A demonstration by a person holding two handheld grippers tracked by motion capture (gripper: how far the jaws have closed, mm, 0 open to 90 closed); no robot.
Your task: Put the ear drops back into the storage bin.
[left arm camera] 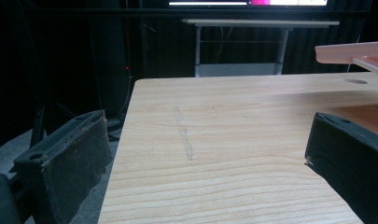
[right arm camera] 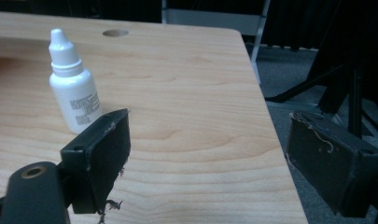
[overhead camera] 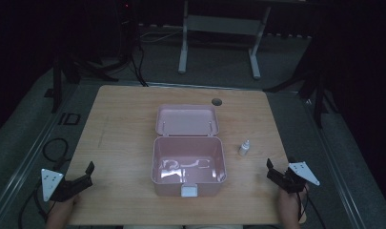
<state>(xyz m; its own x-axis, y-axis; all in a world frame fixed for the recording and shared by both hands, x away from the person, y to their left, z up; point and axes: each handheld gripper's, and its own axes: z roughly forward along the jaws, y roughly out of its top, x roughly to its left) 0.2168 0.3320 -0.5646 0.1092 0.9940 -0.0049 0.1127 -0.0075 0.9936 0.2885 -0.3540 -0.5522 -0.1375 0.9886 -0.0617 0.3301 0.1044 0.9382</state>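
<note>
left gripper: jaws wide, nothing between, well left of the pink box | right gripper: jaws wide, empty, right of box | dropper bottle: upright, just right of box, untouched | box lid open

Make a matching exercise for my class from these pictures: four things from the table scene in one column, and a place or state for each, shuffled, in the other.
Things:
1. pink box
2. dropper bottle
3. left claw
4. round hole

Places or states:
A. far edge of the table
B. upright, right of the box
C. lid open, at the table's middle
D. open, at the near left corner

Pairs: 1-C, 2-B, 3-D, 4-A
</note>
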